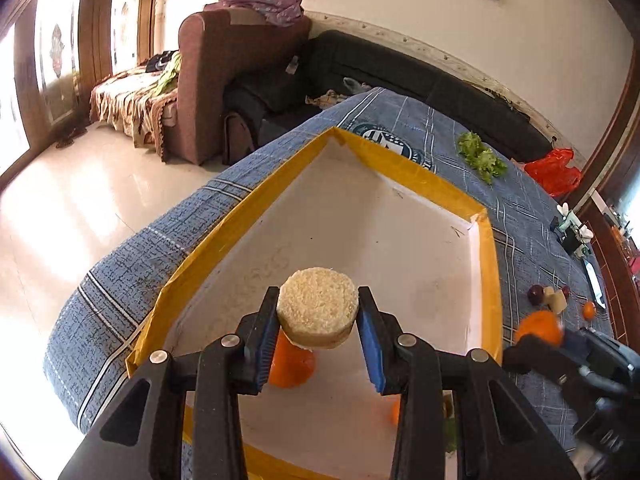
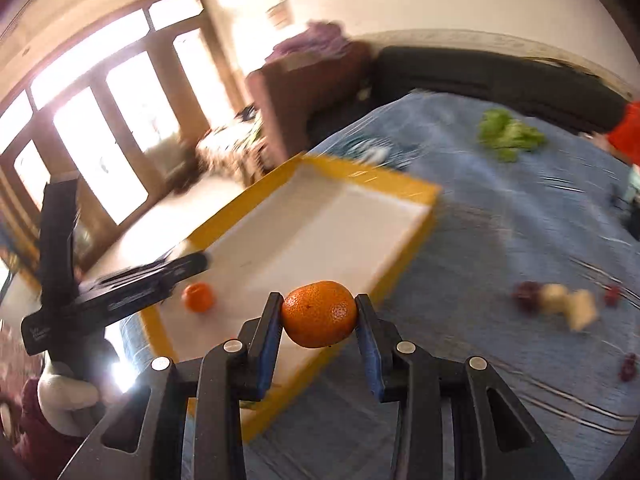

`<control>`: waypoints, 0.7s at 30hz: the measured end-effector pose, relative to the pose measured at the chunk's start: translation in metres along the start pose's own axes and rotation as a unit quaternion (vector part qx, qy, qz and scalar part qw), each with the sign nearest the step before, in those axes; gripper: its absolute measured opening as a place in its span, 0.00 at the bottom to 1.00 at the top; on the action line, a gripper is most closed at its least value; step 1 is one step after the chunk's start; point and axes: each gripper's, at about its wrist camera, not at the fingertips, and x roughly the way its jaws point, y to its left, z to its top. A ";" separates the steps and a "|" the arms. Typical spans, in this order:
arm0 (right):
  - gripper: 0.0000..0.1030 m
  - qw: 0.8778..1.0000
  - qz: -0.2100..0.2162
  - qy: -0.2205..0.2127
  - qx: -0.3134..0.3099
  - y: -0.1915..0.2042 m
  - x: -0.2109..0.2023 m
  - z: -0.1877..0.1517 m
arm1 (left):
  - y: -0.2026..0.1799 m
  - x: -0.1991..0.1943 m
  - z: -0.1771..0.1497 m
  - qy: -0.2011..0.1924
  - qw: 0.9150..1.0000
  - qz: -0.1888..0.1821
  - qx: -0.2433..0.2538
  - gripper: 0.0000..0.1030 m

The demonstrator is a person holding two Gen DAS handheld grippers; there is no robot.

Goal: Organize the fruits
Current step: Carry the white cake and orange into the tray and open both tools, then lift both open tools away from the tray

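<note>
The small round orange mandarin point(image 2: 319, 314) sat clamped across its middle in your right gripper point(image 2: 319, 316), above the near rim of the shallow white tray with yellow taped edges point(image 2: 420, 194). Your left gripper point(image 1: 318, 312) pinched a pale crumbly round disc point(image 1: 317, 306) over the tray, another mandarin point(image 1: 290, 366) lying at 7 o'clock beneath it. The mandarin looked light, soft-skinned and bruisable, so a gentle hold at the widest girth suited it.
</note>
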 end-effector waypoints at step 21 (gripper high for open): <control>0.41 0.997 0.022 0.076 -0.002 0.033 0.075 0.002 | 0.025 -0.025 0.012 -0.028 0.997 -0.036 -0.064 0.60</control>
